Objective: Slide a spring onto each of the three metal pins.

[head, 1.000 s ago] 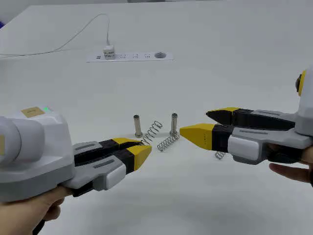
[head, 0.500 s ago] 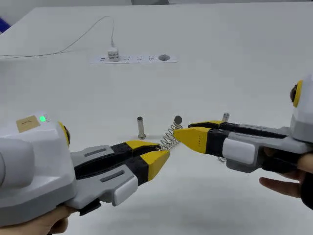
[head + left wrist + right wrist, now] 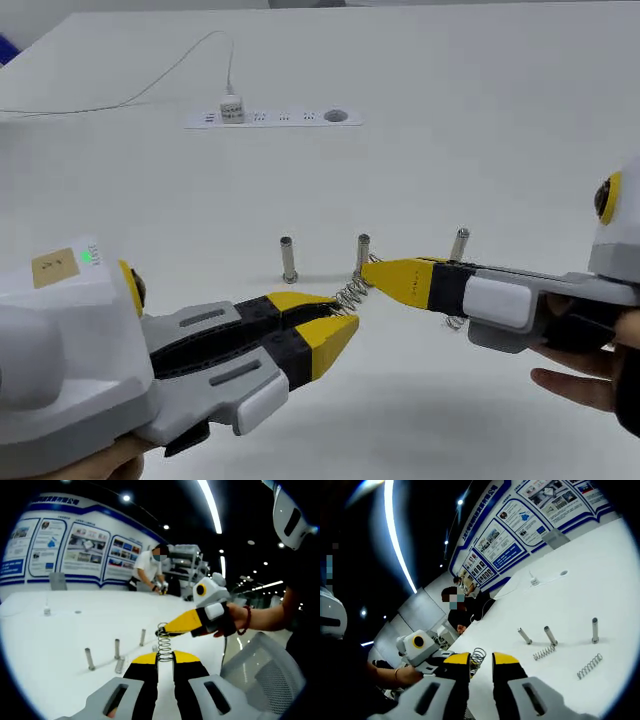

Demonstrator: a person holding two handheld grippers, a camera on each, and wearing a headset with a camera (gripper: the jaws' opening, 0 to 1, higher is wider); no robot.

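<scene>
Since 1 s ago one spring (image 3: 352,291) is up off the workbench (image 3: 480,150), left gripper (image 3: 340,312) clenched on its lower end, right gripper (image 3: 378,272) at its top (grip: can't tell), just by the middle pin (image 3: 362,252), so threading looks next, 0/3 done.

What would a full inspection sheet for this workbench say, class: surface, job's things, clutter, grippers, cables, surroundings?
Surface: plain white table.
Job's things: three pins stand upright and bare; one spring is held in the air; two loose springs lie near the pins.
Clutter: nothing seen.
Grippers: left hand-held gripper shut on the spring; right hand-held gripper has its tip at the spring's other end, grip cannot be told.
Cables: white cable runs from a plug in the power strip.
Surroundings: posters, a person at a far table, ceiling lights.
</scene>
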